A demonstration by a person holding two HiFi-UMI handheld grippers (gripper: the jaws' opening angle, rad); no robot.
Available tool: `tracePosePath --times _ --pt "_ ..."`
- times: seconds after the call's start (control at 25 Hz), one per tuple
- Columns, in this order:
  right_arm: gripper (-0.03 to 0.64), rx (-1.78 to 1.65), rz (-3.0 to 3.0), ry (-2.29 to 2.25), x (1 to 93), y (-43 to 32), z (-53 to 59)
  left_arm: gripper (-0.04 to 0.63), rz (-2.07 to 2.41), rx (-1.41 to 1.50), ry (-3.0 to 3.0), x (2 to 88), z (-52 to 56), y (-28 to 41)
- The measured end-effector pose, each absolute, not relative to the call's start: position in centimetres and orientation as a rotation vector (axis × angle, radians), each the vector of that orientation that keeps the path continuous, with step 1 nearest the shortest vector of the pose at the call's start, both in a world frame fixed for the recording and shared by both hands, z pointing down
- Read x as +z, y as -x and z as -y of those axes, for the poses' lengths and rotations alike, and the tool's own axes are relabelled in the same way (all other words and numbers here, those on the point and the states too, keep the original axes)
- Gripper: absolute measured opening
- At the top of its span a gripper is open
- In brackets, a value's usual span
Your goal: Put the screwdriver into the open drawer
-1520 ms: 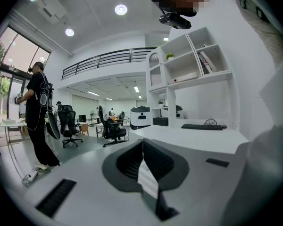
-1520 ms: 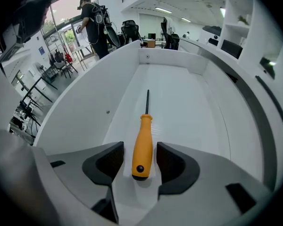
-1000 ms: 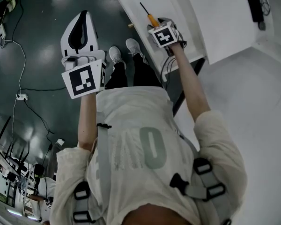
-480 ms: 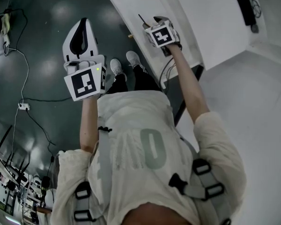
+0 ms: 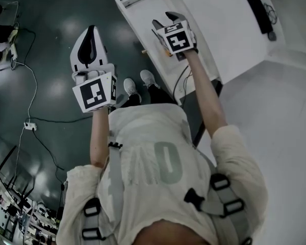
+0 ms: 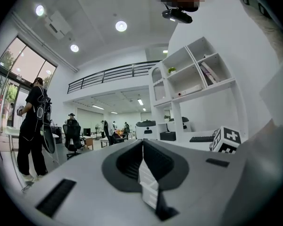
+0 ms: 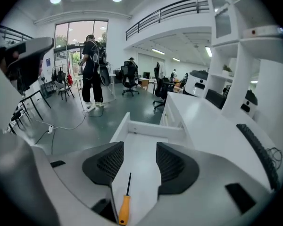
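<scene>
Your right gripper (image 7: 138, 154) stood with its jaws wide apart, gripping nothing. The screwdriver (image 7: 125, 207) lay loose on the floor of the open drawer (image 7: 151, 129) at 6 o'clock in that gripper's view, orange handle nearest, shaft pointing to 12. Your left gripper (image 6: 142, 144) had its jaws pressed together and empty, at 9 o'clock of the drawer — the white desk (image 7: 205, 124) ran along at 3 o'clock.

The left tool (image 6: 142, 143), pale grey with dark ribbed pads, fills the lower frame, jaws pressed together. A person in black clothes (image 6: 32, 126) stands at far left; a white open shelving unit (image 6: 193, 79) rises at upper right.
</scene>
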State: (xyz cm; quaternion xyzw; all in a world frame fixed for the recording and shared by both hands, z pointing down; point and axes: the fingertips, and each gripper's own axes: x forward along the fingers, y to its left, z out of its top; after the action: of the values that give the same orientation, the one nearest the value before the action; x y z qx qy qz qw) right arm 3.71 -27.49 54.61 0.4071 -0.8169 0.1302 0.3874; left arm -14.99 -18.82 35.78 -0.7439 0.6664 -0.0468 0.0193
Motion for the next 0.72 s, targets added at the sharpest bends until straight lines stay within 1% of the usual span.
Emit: tracePosePath --times 0.24,0.4,0.72 --pt "0.198 0.238 2.265 -1.168 46.8 -1.5 28.8 0.006 -2.031 -0.083 2.279 32.9 19.0 15.4" --pt "0.198 0.182 2.362 -1.271 42.4 -1.2 27.7 0.006 -2.021 -0.059 2.275 31.7 19.0 15.5" --pt "0.198 0.103 2.584 -1.332 35.6 -0.1 24.4 0.006 -2.012 -0.066 2.281 31.4 19.1 15.1"
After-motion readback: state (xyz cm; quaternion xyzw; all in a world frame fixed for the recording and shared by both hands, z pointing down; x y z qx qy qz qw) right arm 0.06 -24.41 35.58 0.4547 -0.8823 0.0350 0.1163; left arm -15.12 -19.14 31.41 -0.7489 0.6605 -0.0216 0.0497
